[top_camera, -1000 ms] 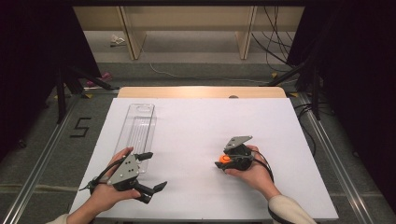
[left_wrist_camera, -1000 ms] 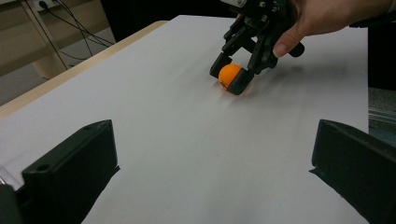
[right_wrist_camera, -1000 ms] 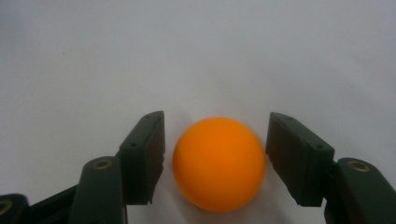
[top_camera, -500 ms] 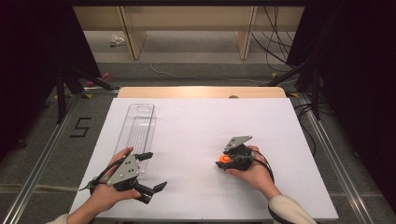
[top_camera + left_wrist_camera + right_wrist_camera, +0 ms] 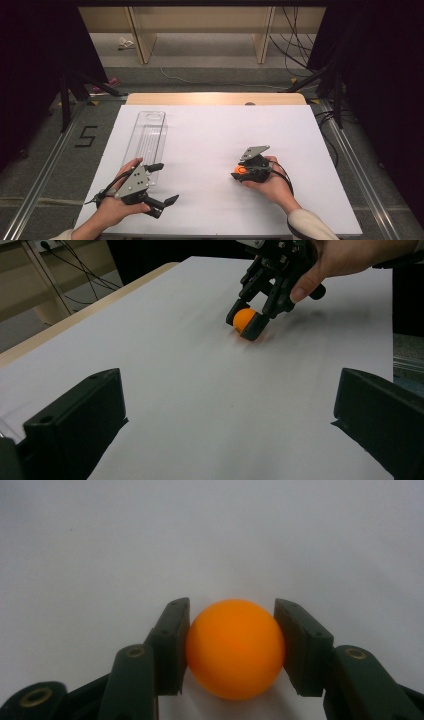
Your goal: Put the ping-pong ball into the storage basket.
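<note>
An orange ball (image 5: 234, 647) sits squeezed between the two black jaws of my right gripper (image 5: 232, 645), which is shut on it just above the white table surface. From the high view the ball (image 5: 241, 170) shows at the tip of the right gripper (image 5: 239, 172), right of centre near the front. In the left gripper view, the same ball (image 5: 245, 321) is farther off in that gripper. My left gripper (image 5: 162, 184) rests at the front left, jaws wide open with nothing between them (image 5: 227, 415).
A clear plastic tray (image 5: 148, 137) lies lengthwise on the left part of the white table (image 5: 220, 130), just beyond my left hand. A wooden edge (image 5: 215, 98) runs along the table's far side. Cables and shelf legs stand on the floor behind.
</note>
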### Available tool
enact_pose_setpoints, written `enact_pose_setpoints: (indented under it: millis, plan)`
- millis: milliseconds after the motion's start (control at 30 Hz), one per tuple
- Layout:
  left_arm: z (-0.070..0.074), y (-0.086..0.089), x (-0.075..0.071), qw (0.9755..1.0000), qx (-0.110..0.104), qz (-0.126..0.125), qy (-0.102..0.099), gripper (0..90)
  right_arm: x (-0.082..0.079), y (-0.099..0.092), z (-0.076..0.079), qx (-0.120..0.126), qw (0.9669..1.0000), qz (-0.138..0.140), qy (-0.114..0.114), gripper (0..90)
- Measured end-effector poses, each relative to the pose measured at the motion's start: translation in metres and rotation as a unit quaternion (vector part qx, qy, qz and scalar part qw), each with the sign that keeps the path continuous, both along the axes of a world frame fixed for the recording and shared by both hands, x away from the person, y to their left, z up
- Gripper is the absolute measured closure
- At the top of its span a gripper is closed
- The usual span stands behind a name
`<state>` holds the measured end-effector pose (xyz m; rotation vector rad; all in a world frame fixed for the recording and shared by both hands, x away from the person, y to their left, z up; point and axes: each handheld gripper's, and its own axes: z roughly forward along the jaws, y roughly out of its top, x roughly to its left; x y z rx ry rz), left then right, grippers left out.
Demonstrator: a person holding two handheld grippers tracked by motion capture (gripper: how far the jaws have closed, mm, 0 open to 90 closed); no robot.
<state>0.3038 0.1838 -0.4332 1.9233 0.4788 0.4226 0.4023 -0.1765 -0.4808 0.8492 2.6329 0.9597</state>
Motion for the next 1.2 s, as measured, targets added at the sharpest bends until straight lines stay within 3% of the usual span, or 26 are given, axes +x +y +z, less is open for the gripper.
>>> enact_pose_setpoints:
  millis: [1200]
  plan:
    - [0.0, -0.001, -0.001, 1.0, 0.002, -0.003, -0.001, 0.0, -0.001, -0.005, 0.017, 0.027, 0.9993, -0.015, -0.023, 51.3]
